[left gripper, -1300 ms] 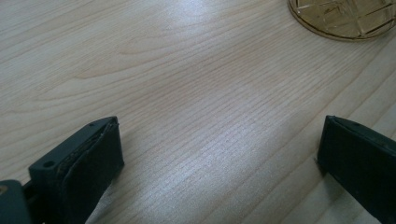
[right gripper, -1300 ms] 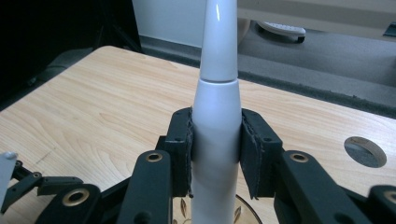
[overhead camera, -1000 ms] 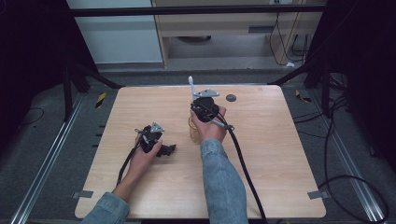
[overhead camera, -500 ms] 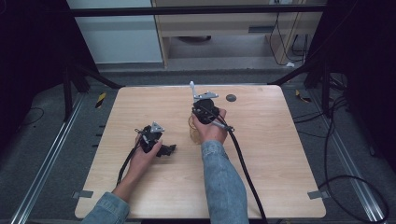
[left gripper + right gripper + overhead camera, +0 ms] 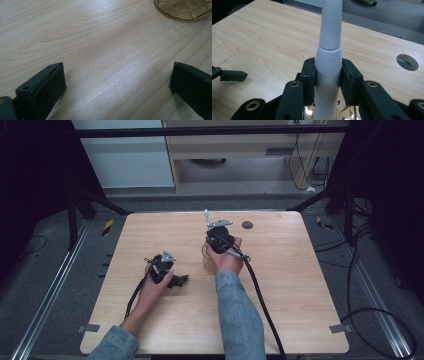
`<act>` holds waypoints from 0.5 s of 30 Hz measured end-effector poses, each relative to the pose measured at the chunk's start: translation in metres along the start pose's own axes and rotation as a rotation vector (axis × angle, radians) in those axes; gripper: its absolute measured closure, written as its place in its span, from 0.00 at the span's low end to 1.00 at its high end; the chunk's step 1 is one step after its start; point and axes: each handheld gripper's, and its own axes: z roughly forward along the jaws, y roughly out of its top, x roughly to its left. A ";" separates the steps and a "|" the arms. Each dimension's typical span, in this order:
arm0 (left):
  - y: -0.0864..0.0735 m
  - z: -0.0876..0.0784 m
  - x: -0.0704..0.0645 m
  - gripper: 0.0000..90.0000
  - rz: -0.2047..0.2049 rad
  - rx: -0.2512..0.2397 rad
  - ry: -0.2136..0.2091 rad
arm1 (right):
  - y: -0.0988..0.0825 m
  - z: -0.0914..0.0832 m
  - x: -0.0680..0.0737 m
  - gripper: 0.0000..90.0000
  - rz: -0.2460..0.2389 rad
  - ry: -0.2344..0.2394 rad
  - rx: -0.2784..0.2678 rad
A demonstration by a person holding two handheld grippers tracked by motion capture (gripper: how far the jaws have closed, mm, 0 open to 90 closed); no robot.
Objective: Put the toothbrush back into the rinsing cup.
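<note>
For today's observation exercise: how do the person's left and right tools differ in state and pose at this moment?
The left tool is open, holding nothing, while the right tool is shut on a white handle. The left tool lies low over the bare wooden table; the right tool points up and away, above a clear glass. Both have black jaws and are hand-held.

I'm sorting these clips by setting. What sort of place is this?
Probably a lab or recording workshop, not a home: a bare wooden table on grey carpet, black frame legs beside it, loose cables across the floor.
</note>
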 end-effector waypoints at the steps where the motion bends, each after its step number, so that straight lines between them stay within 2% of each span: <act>1: 0.000 0.000 0.000 0.00 0.000 0.000 0.000 | 0.000 0.000 0.000 0.74 0.000 0.001 0.001; 15: 0.000 0.000 0.000 0.00 0.002 0.000 -0.002 | 0.000 0.001 0.000 0.74 0.000 -0.004 0.015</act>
